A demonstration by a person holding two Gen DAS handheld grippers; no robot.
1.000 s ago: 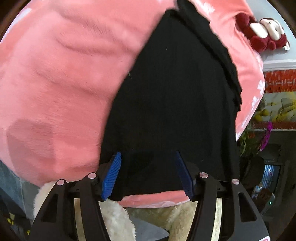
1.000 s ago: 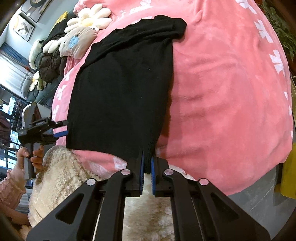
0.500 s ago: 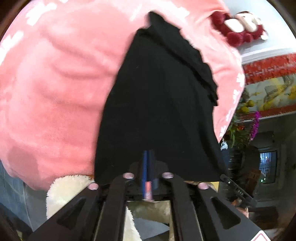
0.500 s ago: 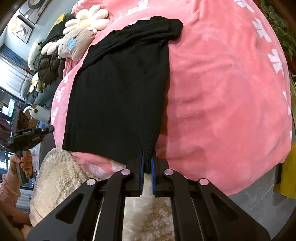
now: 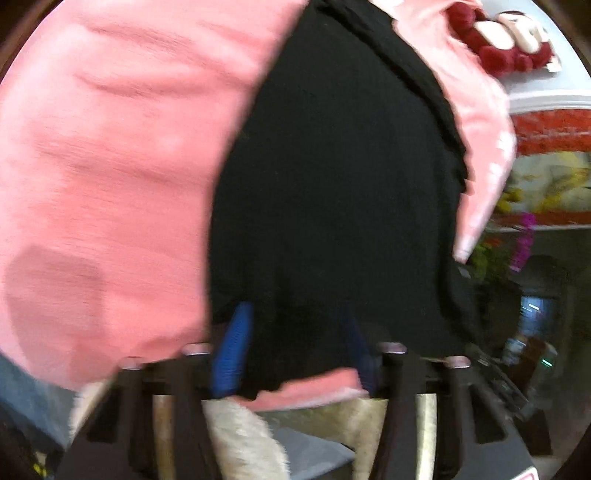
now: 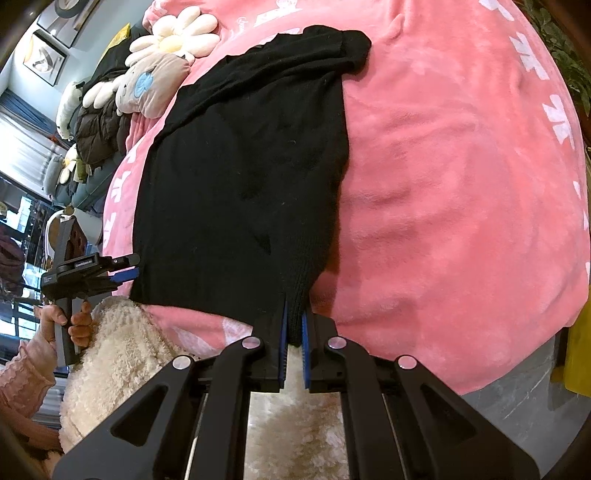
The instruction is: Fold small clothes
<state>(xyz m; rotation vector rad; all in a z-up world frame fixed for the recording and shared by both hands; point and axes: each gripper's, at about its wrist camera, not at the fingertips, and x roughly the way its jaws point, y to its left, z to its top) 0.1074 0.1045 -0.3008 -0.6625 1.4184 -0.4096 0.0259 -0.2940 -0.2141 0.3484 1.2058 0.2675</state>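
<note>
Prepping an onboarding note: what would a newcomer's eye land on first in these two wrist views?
A black knit garment lies spread on a pink plush blanket, dominating both views. The right gripper, jaws shut, pinches the garment's near right corner. The left gripper, blurred, has its jaws apart around the near left hem. A white daisy-shaped cushion sits at the blanket's far left.

Pink fleece blanket [image 6: 461, 177] across the bed; daisy cushion [image 6: 177, 35] beside grey plush [image 6: 151, 86]; cream fluffy throw [image 6: 122, 354] below; red plush [image 5: 506, 40].
</note>
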